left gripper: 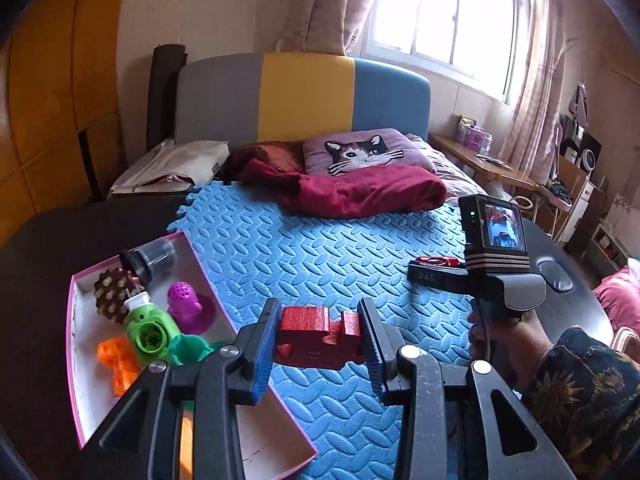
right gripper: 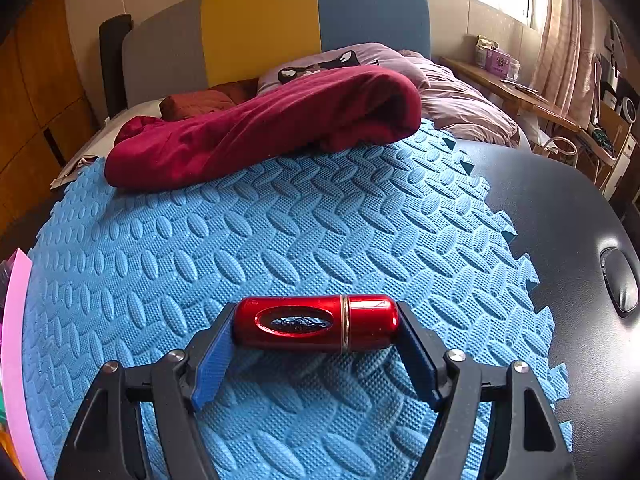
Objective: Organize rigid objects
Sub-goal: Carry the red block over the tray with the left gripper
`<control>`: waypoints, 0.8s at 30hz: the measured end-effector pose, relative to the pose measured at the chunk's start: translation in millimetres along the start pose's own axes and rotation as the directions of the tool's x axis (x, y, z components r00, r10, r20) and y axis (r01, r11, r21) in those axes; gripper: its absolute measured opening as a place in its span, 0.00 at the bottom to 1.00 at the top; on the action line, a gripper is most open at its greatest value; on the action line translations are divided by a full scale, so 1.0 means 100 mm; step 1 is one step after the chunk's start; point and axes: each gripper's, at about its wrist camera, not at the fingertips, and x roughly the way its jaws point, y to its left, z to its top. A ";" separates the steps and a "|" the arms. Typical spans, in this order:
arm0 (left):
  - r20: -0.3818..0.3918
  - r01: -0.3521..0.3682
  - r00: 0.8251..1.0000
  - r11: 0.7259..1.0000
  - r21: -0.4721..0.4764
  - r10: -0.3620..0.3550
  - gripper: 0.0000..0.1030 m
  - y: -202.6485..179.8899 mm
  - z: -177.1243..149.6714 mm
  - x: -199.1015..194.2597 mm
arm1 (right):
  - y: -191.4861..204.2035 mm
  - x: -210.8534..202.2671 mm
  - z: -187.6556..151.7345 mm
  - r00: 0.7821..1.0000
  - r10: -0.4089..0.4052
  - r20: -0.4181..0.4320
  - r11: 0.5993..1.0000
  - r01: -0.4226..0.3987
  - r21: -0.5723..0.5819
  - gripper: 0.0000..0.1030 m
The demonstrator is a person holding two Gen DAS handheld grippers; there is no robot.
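A red wooden block (left gripper: 308, 322) with a notched edge hangs just above the blue foam mat (left gripper: 320, 248), my left gripper (left gripper: 320, 316) shut on it. To its left lies a pink-rimmed white box (left gripper: 74, 320) holding several toys: a brown studded ball (left gripper: 114, 292), a green toy (left gripper: 148, 332), a purple piece (left gripper: 188, 304), an orange lattice cube (left gripper: 116, 364) and a dark jar (left gripper: 152, 258). My right gripper (right gripper: 316, 320) is shut endwise on a shiny red metal capsule (right gripper: 316, 322), low over the mat. A hand (left gripper: 504, 344) in a patterned sleeve holds that gripper.
A dark red blanket (right gripper: 260, 132) lies across the mat's far edge, with a cat pillow (left gripper: 360, 152) and bed behind it. The mat rests on a black table (right gripper: 560, 200), where a black mouse (right gripper: 620, 280) sits at the right. A wooden side table (left gripper: 480, 160) stands by the window.
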 end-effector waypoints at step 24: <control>-0.090 -0.144 0.989 0.909 -0.390 0.118 0.38 1.85 -0.47 -0.39 | 0.01 0.00 0.00 1.000 -0.001 0.000 1.000 0.001 0.001 0.74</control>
